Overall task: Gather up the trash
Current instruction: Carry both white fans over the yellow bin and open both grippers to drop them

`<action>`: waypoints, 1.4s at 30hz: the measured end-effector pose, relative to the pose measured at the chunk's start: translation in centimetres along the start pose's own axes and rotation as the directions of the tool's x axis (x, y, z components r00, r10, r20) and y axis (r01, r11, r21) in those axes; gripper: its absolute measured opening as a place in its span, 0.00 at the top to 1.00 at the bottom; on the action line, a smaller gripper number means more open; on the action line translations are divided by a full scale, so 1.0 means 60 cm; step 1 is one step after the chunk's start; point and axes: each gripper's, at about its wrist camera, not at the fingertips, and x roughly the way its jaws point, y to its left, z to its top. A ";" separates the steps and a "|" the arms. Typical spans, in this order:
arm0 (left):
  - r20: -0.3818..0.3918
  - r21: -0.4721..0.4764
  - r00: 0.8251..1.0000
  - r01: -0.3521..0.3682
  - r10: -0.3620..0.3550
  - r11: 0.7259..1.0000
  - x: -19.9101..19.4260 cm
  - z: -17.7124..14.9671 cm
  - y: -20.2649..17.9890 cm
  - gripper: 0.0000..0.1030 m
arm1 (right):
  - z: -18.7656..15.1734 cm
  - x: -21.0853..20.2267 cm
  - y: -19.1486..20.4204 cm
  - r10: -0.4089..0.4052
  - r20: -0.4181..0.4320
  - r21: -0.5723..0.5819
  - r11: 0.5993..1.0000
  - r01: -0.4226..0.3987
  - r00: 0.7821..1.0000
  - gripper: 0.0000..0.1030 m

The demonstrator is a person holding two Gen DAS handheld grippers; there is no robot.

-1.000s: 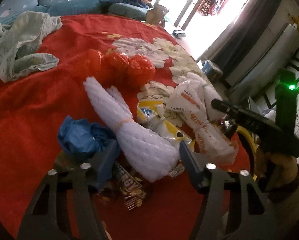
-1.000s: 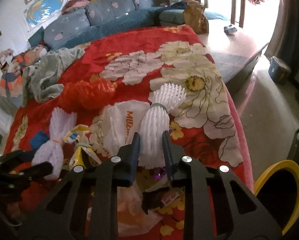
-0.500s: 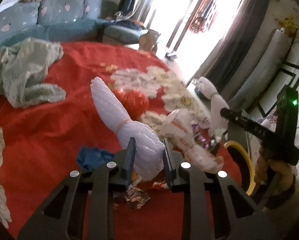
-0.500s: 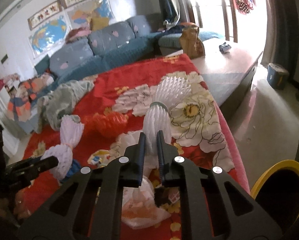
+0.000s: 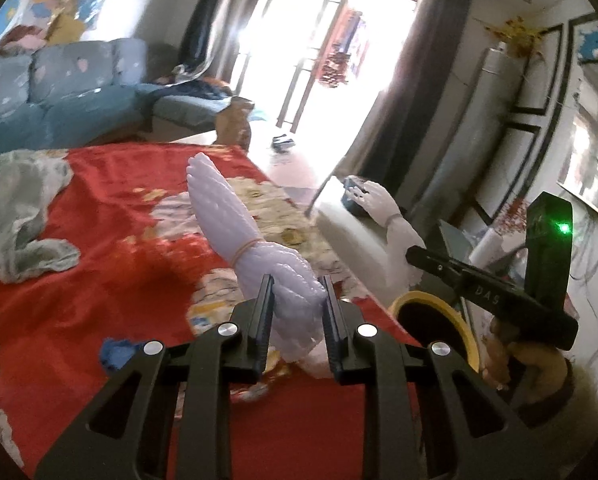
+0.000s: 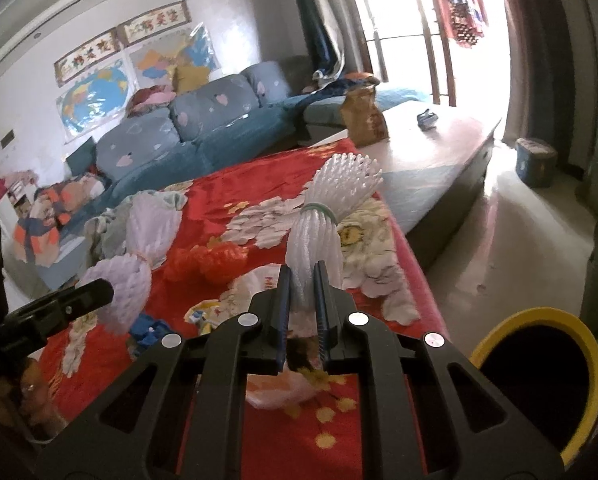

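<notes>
My left gripper (image 5: pixel 297 285) holds the thick end of a white foam-net bundle (image 5: pixel 227 212) tied with a rubber band. Its jaws are closing on the bundle, which is lifted off the red blanket (image 5: pixel 99 280) and slants up to the left. My right gripper (image 6: pixel 301 270) is shut on a second white foam-net bundle (image 6: pixel 319 236), its fanned end pointing up. This second bundle (image 5: pixel 395 232) also shows at the right of the left wrist view, and the first bundle (image 6: pixel 127 280) at the left of the right wrist view. A yellow-rimmed bin (image 6: pixel 591 356) stands low right.
On the blanket lie a red mesh wad (image 6: pixel 207 260), a white plastic bag (image 6: pixel 259 284), a blue crumpled bag (image 6: pixel 151 328) and wrappers. A grey-green cloth (image 5: pixel 19 208) lies at the left. A blue sofa (image 6: pixel 203 120) and low table (image 6: pixel 431 140) stand behind.
Both grippers went from open around their foam bundles to shut on them. Both then rose, lifting the bundles off the blanket.
</notes>
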 end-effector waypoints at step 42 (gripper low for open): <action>-0.299 0.211 0.909 0.360 -0.291 0.909 0.245 -0.102 -0.320 0.88 | -0.176 -0.119 -0.295 -0.275 -0.109 0.366 0.882 0.296 0.955 0.91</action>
